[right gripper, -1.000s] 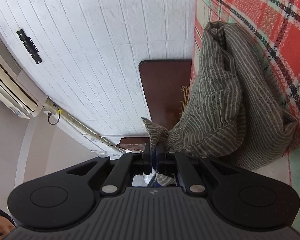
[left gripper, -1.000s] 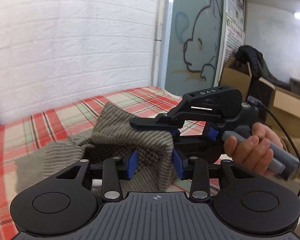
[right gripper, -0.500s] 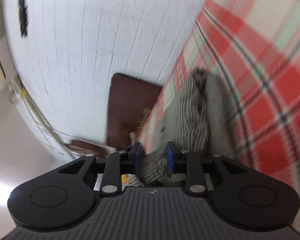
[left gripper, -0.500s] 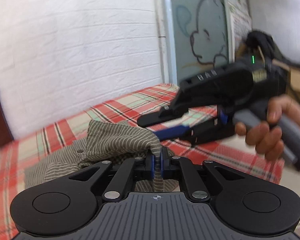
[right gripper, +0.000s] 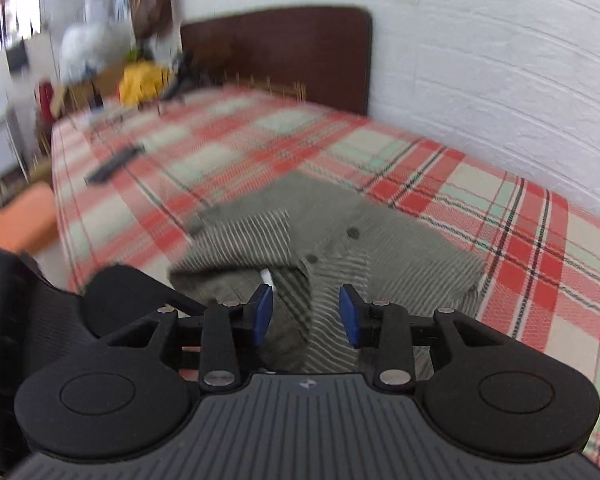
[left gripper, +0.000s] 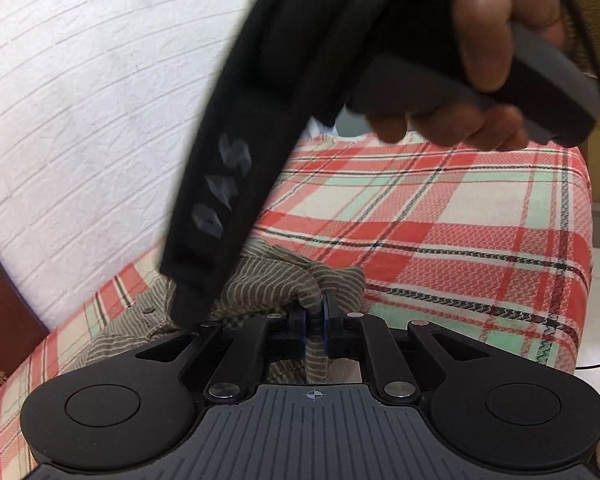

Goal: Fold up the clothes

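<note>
Limp, light striped shirt (right gripper: 324, 240) heaped on plaid bed (right gripper: 540, 240), fold pinched tight in left gripper (left gripper: 315, 320), right gripper (right gripper: 305, 314) just opening, empty, above it; best taken at hem or corners.

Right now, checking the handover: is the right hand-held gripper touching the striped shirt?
Apart. The right wrist view shows the right hand-held gripper with blue pads spread, the striped shirt lying below them on the bed.

One striped garment (right gripper: 324, 232) lay on one plaid bed (right gripper: 520, 216); two buttons (right gripper: 353, 233) showed; two grippers, left (left gripper: 315, 312) and right (right gripper: 306, 314); one headboard (right gripper: 276, 44)
</note>
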Action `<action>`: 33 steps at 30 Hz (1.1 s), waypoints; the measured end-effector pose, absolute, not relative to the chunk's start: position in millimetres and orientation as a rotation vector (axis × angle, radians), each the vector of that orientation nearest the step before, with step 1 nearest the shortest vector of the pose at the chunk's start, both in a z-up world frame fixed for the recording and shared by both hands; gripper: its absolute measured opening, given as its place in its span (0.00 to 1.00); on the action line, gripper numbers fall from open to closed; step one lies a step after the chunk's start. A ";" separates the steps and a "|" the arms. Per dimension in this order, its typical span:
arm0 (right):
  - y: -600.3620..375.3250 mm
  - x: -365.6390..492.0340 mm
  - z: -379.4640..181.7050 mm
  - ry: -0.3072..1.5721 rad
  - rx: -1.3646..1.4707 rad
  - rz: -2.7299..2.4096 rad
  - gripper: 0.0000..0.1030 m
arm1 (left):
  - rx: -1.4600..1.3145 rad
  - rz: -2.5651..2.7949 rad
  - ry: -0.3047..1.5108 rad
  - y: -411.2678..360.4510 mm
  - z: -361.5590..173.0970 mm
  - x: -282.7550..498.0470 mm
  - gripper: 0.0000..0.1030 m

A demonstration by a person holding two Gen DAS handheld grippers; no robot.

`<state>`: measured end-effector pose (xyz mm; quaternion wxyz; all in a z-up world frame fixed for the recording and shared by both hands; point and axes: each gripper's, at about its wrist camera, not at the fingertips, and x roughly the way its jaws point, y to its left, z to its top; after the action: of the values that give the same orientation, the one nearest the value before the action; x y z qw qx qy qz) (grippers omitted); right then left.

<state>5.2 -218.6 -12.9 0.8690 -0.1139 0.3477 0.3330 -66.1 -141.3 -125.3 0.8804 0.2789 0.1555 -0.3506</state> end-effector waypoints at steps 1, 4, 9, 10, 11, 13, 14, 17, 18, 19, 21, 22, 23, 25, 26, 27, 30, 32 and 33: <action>-218.2 6.5 -16.1 0.749 -0.258 0.697 0.39 | 0.581 -0.732 0.325 -140.9 -125.2 -66.7 0.04; -212.7 10.7 -24.7 0.799 -0.308 0.657 0.21 | 0.574 -0.736 0.321 -139.1 -124.4 -68.5 0.07; -234.2 15.0 -21.4 0.782 -0.133 0.604 0.06 | 0.539 -0.734 0.315 -115.5 -110.5 -74.9 0.34; -239.2 13.1 -19.9 0.769 -0.105 0.596 0.06 | 0.538 -0.719 0.310 -106.9 -105.3 -76.4 0.39; -244.2 11.2 -18.5 0.756 -0.076 0.587 0.06 | 0.546 -0.690 0.304 -98.3 -100.0 -76.4 0.45; -247.1 5.7 -18.0 0.737 -0.057 0.580 0.06 | 0.572 -0.622 0.292 -83.2 -91.2 -74.6 0.47; -244.6 1.5 -19.6 0.726 -0.069 0.576 0.06 | 0.594 -0.581 0.288 -78.5 -89.2 -70.4 0.49; -233.0 -7.0 -25.6 0.694 -0.122 0.576 0.08 | 0.660 -0.503 0.299 -71.3 -89.1 -55.5 0.52; -230.4 -7.9 -27.2 0.693 -0.124 0.578 0.10 | 0.693 -0.503 0.301 -71.2 -91.6 -53.0 0.52; -228.3 -8.7 -28.4 0.691 -0.124 0.578 0.10 | 0.731 -0.509 0.300 -72.5 -95.2 -51.8 0.52; -226.9 -10.3 -27.6 0.681 -0.132 0.571 0.10 | 0.783 -0.523 0.306 -74.3 -100.6 -47.7 0.51; -226.2 -11.8 -26.3 0.670 -0.144 0.569 0.10 | 0.797 -0.530 0.312 -74.7 -102.6 -44.8 0.48; -225.7 -13.3 -24.9 0.658 -0.156 0.566 0.10 | 0.797 -0.537 0.324 -74.1 -104.0 -40.6 0.40; -225.2 -15.6 -23.8 0.645 -0.173 0.558 0.10 | 0.791 -0.543 0.349 -66.8 -106.9 -34.7 0.29; -224.8 -16.7 -23.9 0.641 -0.181 0.554 0.11 | 0.789 -0.542 0.369 -63.0 -109.0 -31.8 0.15; -223.8 -18.4 -25.1 0.638 -0.192 0.549 0.14 | 0.787 -0.540 0.389 -59.2 -111.0 -28.8 0.10; -217.9 -23.7 -33.4 0.634 -0.251 0.538 0.18 | 0.776 -0.537 0.415 -49.8 -116.0 -27.4 0.07; -212.7 -23.4 -40.3 0.631 -0.309 0.534 0.18 | 0.793 -0.529 0.395 -46.8 -114.4 -35.1 0.05; -210.1 -23.0 -43.1 0.628 -0.344 0.529 0.13 | 0.808 -0.518 0.376 -46.2 -113.3 -39.4 0.04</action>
<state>-23.0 -210.1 -43.1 0.9027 -0.1662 0.3035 0.2558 -39.4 -46.2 -113.3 0.8702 0.3862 0.1798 -0.2475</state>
